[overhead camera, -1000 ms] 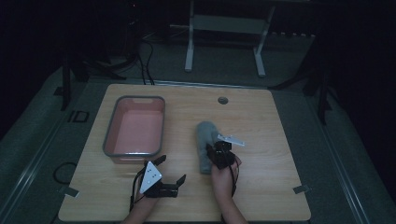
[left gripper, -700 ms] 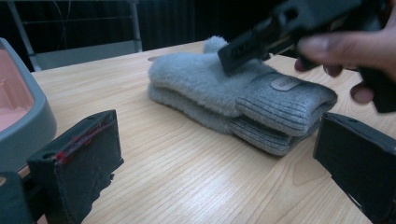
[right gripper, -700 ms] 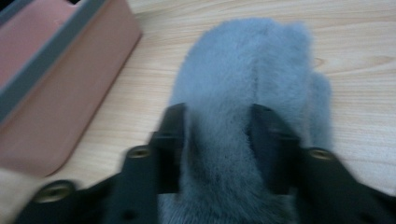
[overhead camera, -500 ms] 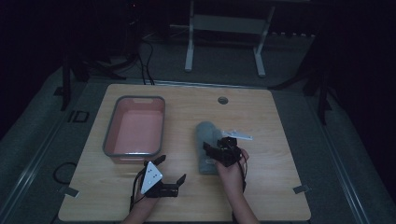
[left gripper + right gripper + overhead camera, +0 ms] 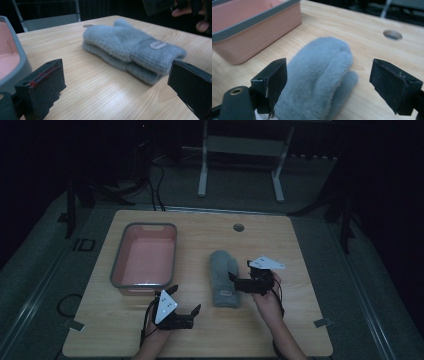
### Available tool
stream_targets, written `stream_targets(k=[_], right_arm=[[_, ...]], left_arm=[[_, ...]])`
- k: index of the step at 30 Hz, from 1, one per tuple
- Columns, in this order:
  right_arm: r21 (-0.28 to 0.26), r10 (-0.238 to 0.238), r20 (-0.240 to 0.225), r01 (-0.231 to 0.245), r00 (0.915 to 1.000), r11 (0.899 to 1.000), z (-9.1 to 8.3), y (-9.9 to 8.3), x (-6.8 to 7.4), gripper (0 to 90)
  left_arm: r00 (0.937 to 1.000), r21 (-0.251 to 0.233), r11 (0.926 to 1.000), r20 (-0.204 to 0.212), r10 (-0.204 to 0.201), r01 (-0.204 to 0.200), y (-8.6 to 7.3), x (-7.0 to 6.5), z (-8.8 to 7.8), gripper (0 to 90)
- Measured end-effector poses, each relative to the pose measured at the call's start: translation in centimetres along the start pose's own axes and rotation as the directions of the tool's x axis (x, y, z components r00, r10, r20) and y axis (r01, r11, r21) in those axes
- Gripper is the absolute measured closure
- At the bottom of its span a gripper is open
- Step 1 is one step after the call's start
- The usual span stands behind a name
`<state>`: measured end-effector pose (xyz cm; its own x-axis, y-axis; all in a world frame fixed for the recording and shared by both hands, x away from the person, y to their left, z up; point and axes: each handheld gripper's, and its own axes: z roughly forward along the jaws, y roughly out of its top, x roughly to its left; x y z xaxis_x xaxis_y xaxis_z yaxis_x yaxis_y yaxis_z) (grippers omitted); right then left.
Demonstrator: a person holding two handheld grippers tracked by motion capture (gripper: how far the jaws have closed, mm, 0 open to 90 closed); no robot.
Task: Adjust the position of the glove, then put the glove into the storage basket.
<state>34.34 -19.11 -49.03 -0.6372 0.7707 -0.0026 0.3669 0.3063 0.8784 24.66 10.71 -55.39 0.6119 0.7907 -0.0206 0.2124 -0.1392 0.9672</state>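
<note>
Since the earlier frame the right gripper has drawn back off the fuzzy grey knitted mitten toward the table's right side, and its jaws have just been opening; they now stand wide with nothing pressed between them, the mitten lying ahead of and below them in the right gripper view. The left gripper has kept its place.

From the left, the pink plastic tub with a grey rim sits on the light wooden table, empty. Just below its near right corner rests the left gripper, jaws spread wide and holding nothing, aimed across the tabletop at the mitten. The mitten lies flat near the table's middle, apart from the tub, cuff toward the person and thumb on its right edge. The right gripper hovers just beside that thumb edge.
</note>
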Motion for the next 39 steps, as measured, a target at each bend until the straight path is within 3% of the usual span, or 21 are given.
stream_targets(k=[3, 6, 10, 12, 13, 15, 17, 19, 22, 25, 28, 30, 33, 34, 35, 36, 38, 39], right_arm=[[-0.016, -0.031, 0.000, 0.031, 0.9995, 0.999, -0.4, -0.6, -0.8, 16.3], [-0.025, -0.026, 0.004, 0.026, 0.9996, 0.999, -1.0, -0.8, -1.2, 15.3], [-0.061, -0.033, 0.052, 0.036, 0.9981, 0.997, -1.6, -0.8, -1.3, 16.6], [-0.128, -0.060, 0.064, 0.068, 0.9961, 0.989, -2.2, -0.7, -1.3, 16.5], [-0.129, -0.058, 0.043, 0.063, 0.9974, 0.990, -2.2, -0.7, -1.4, 15.9], [-0.102, -0.027, 0.042, 0.031, 0.9988, 0.994, -2.0, -0.7, -1.6, 15.1], [-0.053, 0.057, -0.015, -0.058, 0.9983, 0.997, -1.7, -0.7, -2.1, 15.7], [-0.015, 0.111, -0.016, -0.111, 0.9937, 0.994, -1.6, -0.7, -2.3, 20.0], [0.039, 0.126, -0.035, -0.124, 0.9914, 0.991, -1.1, -0.7, -2.3, 16.8], [0.054, 0.122, -0.036, -0.120, 0.9919, 0.991, -0.3, -0.8, -1.9, 16.9], [0.074, 0.152, -0.044, -0.149, 0.9874, 0.986, 0.7, -1.1, -2.0, 22.3], [0.083, 0.163, -0.055, -0.158, 0.9851, 0.984, 1.4, -1.3, -1.9, 25.4], [0.136, 0.188, -0.056, -0.179, 0.9805, 0.974, 2.8, -1.6, -2.0, 31.6], [0.150, 0.201, -0.063, -0.190, 0.9776, 0.970, 3.2, -1.8, -2.1, 32.3], [0.150, 0.201, -0.063, -0.190, 0.9776, 0.970, 3.2, -1.8, -2.1, 32.3], [0.197, 0.194, -0.042, -0.183, 0.9801, 0.963, 4.1, -2.7, -2.2, 33.4], [0.215, 0.206, -0.047, -0.191, 0.9775, 0.958, 4.4, -3.2, -2.4, 33.3], [0.219, 0.208, -0.053, -0.192, 0.9766, 0.957, 4.5, -3.4, -2.5, 32.6]], left_arm=[[0.9976, 0.010, 0.9977, 0.016, -0.067, 0.066, 0.9, 0.5, 0.4, 1.3], [0.9932, 0.019, 0.9941, 0.045, -0.108, 0.107, 2.0, 0.8, 1.0, 1.3], [0.9926, 0.035, 0.9945, 0.068, -0.101, 0.099, 3.2, 0.7, 1.7, 1.3], [0.9959, 0.053, 0.9974, 0.073, -0.053, 0.049, 4.5, 0.3, 2.5, 1.3], [0.9964, 0.052, 0.9981, 0.076, -0.038, 0.034, 4.9, 0.2, 2.7, 1.3], [0.9970, 0.046, 0.9989, 0.076, -0.010, 0.007, 5.7, 0.0, 3.3, 1.3], [0.9976, 0.049, 0.9988, 0.070, 0.001, -0.005, 6.3, -0.1, 4.0, 1.3], [0.9967, 0.049, 0.9987, 0.081, 0.008, -0.012, 6.8, -0.2, 4.8, 1.3], [0.9987, 0.045, 0.9987, 0.046, 0.020, -0.022, 7.0, -0.4, 5.9, 1.3], [0.9977, 0.082, 0.9960, 0.056, -0.039, 0.034, 7.0, -0.2, 7.1, 6.4], [0.9935, 0.159, 0.9835, 0.060, -0.097, 0.086, 6.9, 0.2, 8.7, 6.6], [0.9902, 0.197, 0.9724, 0.039, -0.134, 0.124, 6.7, 0.6, 9.7, 13.6], [0.9841, 0.277, 0.9477, 0.031, -0.175, 0.160, 6.4, 1.2, 11.1, 15.2], [0.9844, 0.304, 0.9399, 0.029, -0.174, 0.157, 6.3, 1.4, 11.6, 16.0], [0.9844, 0.304, 0.9399, 0.029, -0.174, 0.157, 6.3, 1.4, 11.6, 17.1], [0.9859, 0.348, 0.9248, 0.005, -0.167, 0.155, 5.7, 1.8, 12.4, 17.5], [0.9830, 0.361, 0.9166, -0.001, -0.184, 0.172, 5.3, 2.1, 12.7, 17.5], [0.9809, 0.377, 0.9086, 0.002, -0.195, 0.179, 5.0, 2.2, 13.0, 17.6]])
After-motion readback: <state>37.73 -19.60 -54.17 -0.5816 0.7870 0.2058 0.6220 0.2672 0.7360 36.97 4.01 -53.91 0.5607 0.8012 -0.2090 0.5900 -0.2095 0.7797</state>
